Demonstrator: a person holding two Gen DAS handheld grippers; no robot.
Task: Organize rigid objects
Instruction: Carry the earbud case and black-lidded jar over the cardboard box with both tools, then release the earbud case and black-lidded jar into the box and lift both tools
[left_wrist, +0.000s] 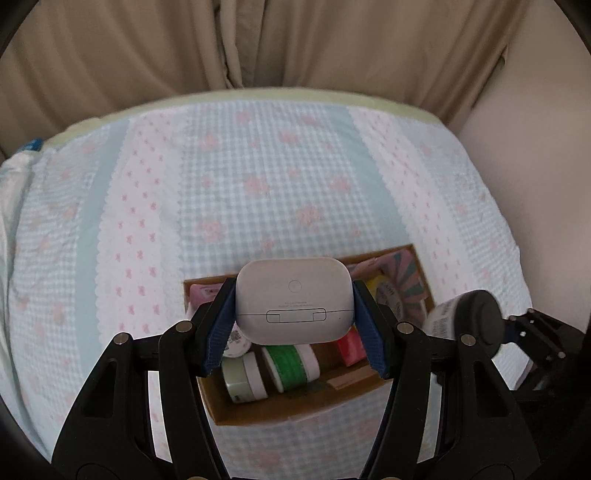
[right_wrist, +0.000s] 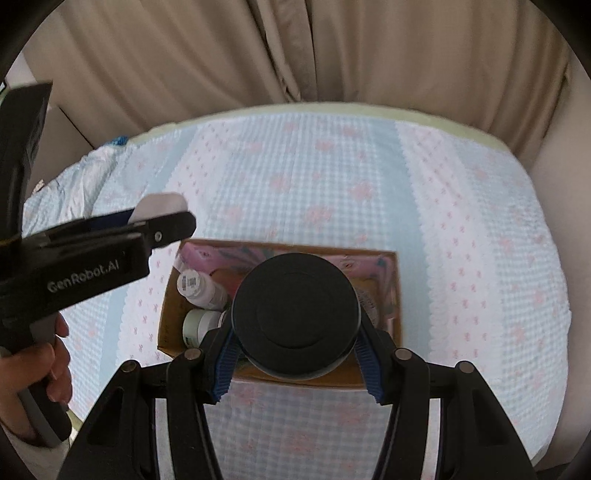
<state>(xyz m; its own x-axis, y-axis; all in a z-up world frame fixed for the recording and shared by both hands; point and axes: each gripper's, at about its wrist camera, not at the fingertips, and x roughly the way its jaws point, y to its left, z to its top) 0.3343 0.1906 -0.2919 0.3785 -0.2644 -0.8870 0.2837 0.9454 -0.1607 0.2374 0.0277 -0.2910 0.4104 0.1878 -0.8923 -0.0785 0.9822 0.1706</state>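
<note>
My left gripper (left_wrist: 293, 325) is shut on a white earbud case (left_wrist: 293, 299), held above a brown cardboard box (left_wrist: 280, 410) on the bed. Inside the box lie a green tape roll (left_wrist: 290, 367), a pale jar (left_wrist: 243, 378), a red block (left_wrist: 351, 345) and a yellow item (left_wrist: 375, 286). My right gripper (right_wrist: 297, 363) is shut on a jar with a black lid (right_wrist: 295, 314), hanging over the same cardboard box (right_wrist: 168, 317). A white bottle (right_wrist: 199, 288) and a small jar (right_wrist: 199, 326) lie in its left part. The black-lidded jar (left_wrist: 476, 317) also shows at the right of the left wrist view.
The bed carries a blue-checked quilt with pink flowers (left_wrist: 266, 173). Beige curtains (left_wrist: 258, 40) hang behind it, and a wall (left_wrist: 532, 147) stands at the right. The left gripper's body (right_wrist: 92, 254) and a person's hand (right_wrist: 44, 365) fill the left of the right wrist view.
</note>
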